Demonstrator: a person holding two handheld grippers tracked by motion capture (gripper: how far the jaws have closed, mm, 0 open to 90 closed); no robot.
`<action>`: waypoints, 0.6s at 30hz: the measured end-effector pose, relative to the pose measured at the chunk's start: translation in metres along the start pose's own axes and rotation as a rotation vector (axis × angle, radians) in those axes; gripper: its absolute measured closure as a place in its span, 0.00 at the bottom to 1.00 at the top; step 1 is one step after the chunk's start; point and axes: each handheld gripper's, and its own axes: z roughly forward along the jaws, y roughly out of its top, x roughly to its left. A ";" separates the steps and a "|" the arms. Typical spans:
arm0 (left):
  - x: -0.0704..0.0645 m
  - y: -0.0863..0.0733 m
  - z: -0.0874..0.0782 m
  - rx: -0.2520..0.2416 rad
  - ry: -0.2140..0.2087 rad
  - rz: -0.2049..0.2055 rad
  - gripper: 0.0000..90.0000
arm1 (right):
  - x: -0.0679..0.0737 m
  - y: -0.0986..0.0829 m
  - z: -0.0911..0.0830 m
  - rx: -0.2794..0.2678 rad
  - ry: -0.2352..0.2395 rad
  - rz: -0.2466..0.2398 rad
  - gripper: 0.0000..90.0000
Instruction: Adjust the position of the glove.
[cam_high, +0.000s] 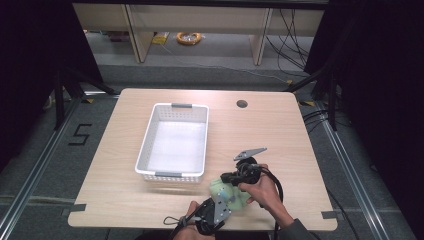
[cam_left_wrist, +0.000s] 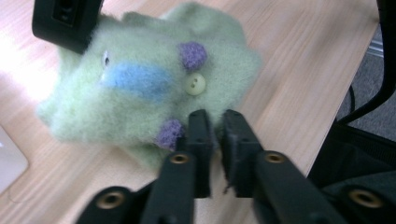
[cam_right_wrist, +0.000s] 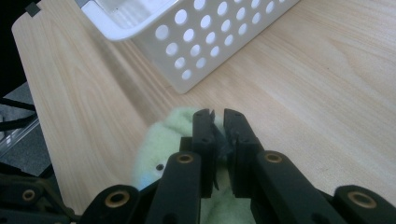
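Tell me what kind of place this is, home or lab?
Probably a lab data-collection bay, not a home: a light wooden table ringed by black curtains, metal floor rails with a taped floor number, loose cables, and a person's two camera-carrying grippers on a green fuzzy toy.

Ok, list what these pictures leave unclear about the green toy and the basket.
- Green plush toy: high view, partly covered by both grippers; shape unclear.
- Same toy: right gripper view, the jaws hide its near part.
- White basket: right gripper view, cut off by top edge.
- Basket floor: high view, glare washes it out.

left gripper jaws nearly closed, right gripper likewise
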 end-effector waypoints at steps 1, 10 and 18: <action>0.000 0.000 0.001 0.005 -0.009 0.002 0.95 | 0.000 0.000 0.000 0.000 0.003 0.001 0.94; 0.015 0.007 -0.021 -0.033 -0.050 -0.041 0.96 | -0.003 0.002 -0.013 -0.042 0.005 0.009 0.94; 0.045 0.006 -0.030 -0.014 -0.044 -0.021 0.97 | -0.002 -0.005 -0.040 -0.117 -0.021 0.051 0.95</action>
